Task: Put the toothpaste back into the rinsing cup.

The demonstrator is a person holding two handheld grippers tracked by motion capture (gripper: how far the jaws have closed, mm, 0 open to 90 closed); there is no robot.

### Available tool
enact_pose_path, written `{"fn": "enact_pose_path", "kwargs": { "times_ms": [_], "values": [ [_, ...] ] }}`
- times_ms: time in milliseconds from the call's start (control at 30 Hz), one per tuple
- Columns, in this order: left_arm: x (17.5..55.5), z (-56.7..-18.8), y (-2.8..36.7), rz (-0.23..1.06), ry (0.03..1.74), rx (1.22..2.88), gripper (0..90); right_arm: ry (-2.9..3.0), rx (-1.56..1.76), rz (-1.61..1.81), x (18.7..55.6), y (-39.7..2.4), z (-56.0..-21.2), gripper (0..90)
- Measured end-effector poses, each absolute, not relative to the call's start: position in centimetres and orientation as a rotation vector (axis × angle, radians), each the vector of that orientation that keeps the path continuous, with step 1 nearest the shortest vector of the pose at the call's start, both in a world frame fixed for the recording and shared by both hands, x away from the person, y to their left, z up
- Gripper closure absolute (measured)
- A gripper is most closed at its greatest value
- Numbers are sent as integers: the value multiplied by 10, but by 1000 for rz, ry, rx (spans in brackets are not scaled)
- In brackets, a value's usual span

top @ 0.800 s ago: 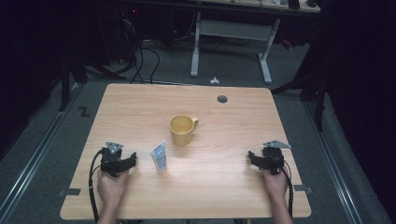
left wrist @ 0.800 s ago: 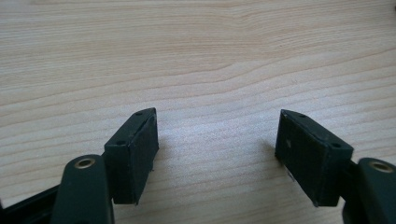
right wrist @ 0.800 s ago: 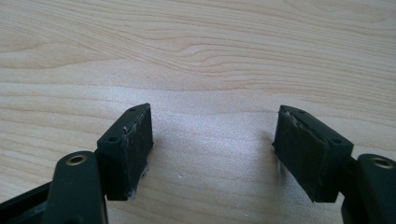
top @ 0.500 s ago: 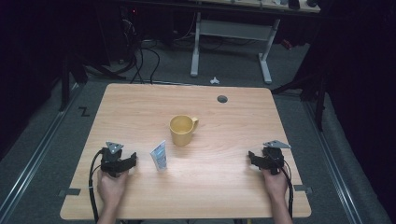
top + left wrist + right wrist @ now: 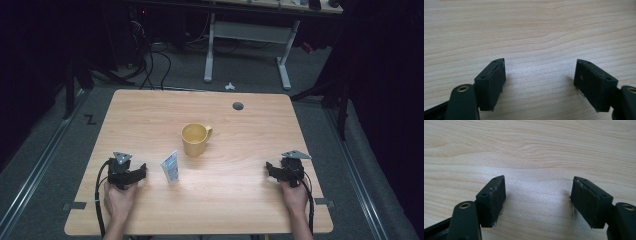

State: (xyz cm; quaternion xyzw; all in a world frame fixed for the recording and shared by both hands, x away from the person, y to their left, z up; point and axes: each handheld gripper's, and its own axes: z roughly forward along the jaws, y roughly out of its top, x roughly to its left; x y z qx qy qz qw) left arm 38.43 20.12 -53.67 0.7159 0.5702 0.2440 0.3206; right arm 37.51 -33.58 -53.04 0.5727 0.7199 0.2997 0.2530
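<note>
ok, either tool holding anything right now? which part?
Nothing held. The left tool and right tool both stand open over bare table. The tube lies just right of the left tool, untouched; the mug stands apart.

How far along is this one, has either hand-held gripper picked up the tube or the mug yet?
Nothing looks done yet. The tube lies beside the yellow mug, both untouched. The left hand-held gripper and the right hand-held gripper rest open and empty on the table. Reaching, grasping and moving all remain.
</note>
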Motion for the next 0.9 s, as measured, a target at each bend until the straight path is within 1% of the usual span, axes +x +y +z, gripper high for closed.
{"fn": "enact_pose_path", "kwargs": {
  "times_ms": [133,267,367,433,500,800,900],
  "values": [
    [384,-537,201,642,1502,1880,248,1957,1557,815,375,-336,-530,282],
    [384,-537,200,636,1498,1887,212,1956,1558,814,375,-336,-530,282],
    [384,-537,200,635,1498,1889,202,1957,1557,814,375,-336,-530,283],
    [385,-537,198,628,1498,1897,157,1957,1557,814,375,-336,-530,282],
    [386,-537,196,621,1486,1908,148,1956,1559,814,375,-336,-530,282],
    [385,-536,197,602,1474,1925,140,1958,1557,814,375,-336,-530,282],
    [384,-535,197,576,1476,1907,152,1958,1554,813,375,-336,-530,283]
  ]
}}
